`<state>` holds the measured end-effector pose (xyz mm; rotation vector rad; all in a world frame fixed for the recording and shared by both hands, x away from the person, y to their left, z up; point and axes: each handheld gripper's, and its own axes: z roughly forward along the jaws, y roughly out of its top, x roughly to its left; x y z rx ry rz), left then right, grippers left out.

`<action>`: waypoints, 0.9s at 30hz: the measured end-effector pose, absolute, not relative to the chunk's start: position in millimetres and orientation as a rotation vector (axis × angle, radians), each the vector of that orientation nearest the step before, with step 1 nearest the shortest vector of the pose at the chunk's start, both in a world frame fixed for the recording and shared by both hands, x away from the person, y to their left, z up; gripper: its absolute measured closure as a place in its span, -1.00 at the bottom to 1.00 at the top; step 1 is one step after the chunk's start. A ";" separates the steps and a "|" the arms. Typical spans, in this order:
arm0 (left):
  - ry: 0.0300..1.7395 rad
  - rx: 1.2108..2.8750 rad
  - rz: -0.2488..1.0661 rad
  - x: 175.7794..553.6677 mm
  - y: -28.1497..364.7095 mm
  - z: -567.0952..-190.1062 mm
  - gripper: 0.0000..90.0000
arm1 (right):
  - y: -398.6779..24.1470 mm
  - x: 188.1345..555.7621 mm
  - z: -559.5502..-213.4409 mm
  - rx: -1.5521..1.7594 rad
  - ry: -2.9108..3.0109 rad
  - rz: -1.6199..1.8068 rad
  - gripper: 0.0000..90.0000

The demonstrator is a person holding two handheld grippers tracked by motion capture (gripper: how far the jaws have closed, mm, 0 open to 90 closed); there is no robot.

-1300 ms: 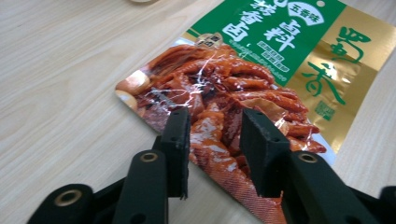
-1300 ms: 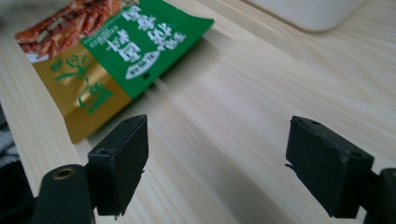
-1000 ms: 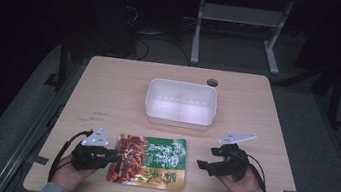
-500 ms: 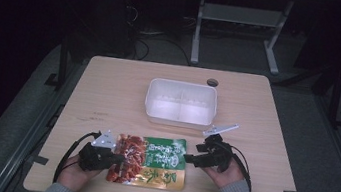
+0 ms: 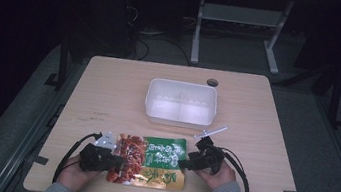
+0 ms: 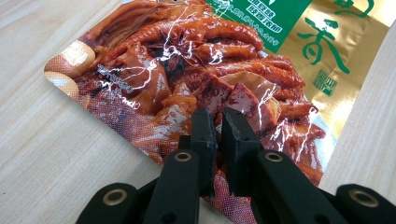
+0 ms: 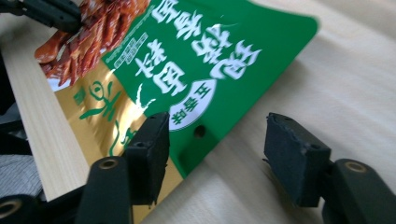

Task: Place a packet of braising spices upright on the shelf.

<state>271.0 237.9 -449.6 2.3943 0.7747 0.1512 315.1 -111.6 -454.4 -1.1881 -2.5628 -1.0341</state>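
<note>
A glossy food pouch [image 5: 151, 161], red with meat at its left and green and gold at its right, lies near the table's front edge. My left gripper [image 5: 116, 160] is shut on the pouch's left edge. In the left gripper view the jaws [image 6: 218, 126] pinch the red foil [image 6: 187, 70]. My right gripper [image 5: 187, 161] is at the pouch's right edge. Its jaws [image 7: 219, 135] have just been closing and stand open. One pad rests over the green corner [image 7: 205, 60], the other over bare wood. Neither pad presses the pouch.
A white plastic container [image 5: 181, 102], empty, stands at the middle of the wooden table [image 5: 108, 92], behind the pouch. A round cable hole [image 5: 212, 82] sits near the far edge. Both forearms come in over the front edge. Dark floor and a metal frame lie beyond.
My right gripper has moved left and down to the pouch's right edge and its jaws have narrowed. The left gripper has stayed at the pouch's left edge.
</note>
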 end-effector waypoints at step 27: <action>0.763 2.397 0.165 270.0 235.8 -450.4 0.76 | -84.4 310.5 -459.9 -1.107 -2.532 -1.094 0.50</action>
